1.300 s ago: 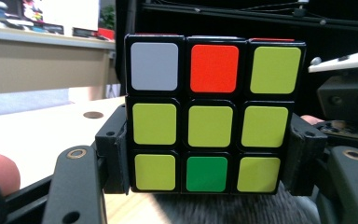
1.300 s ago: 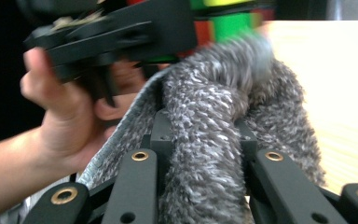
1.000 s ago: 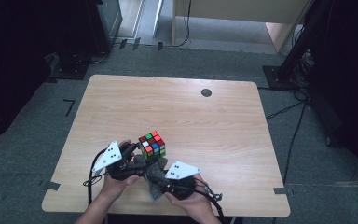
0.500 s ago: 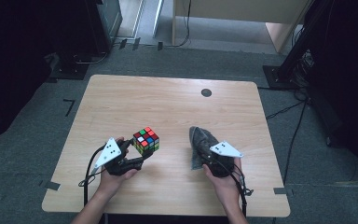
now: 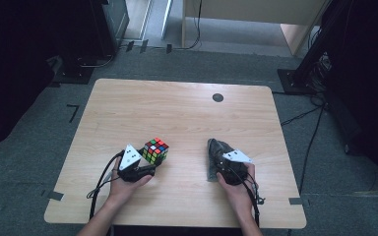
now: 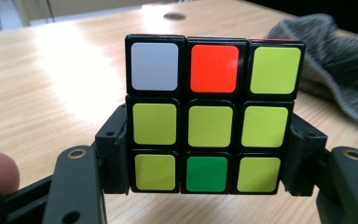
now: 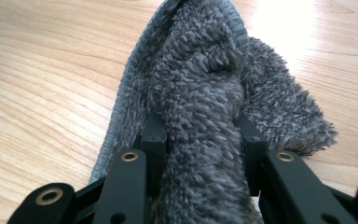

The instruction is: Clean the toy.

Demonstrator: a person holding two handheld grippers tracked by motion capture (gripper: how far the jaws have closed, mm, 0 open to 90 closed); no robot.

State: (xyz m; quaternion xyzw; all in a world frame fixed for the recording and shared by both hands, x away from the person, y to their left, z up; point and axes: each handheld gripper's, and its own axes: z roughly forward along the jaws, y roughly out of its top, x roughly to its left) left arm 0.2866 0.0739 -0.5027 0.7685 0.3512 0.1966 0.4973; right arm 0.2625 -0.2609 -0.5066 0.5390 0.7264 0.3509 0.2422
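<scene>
A scrambled Rubik's cube (image 5: 156, 150) is held just above the wooden table (image 5: 177, 108) at the front left, with my left gripper (image 5: 150, 163) shut on its lower sides. In the left gripper view the cube (image 6: 209, 116) shows a mostly yellow face, and the pads (image 6: 114, 154) press on both flanks. To the right, a fluffy grey cloth (image 5: 215, 150) lies bunched on the table. My right gripper (image 5: 222, 166) grips its near end. In the right gripper view the cloth (image 7: 200, 70) is squeezed between the jaws of my right gripper (image 7: 200, 140), which have just been opening slightly.
A small black round spot (image 5: 218, 97) marks the far side of the table. Dark equipment stands (image 5: 103, 29) and cables (image 5: 320, 123) surround the table on the grey floor. Bare wood stretches between and beyond both hands.
The right hand has carried the cloth away from the cube to the right and down onto the table. The left hand with the cube has sunk a little.
</scene>
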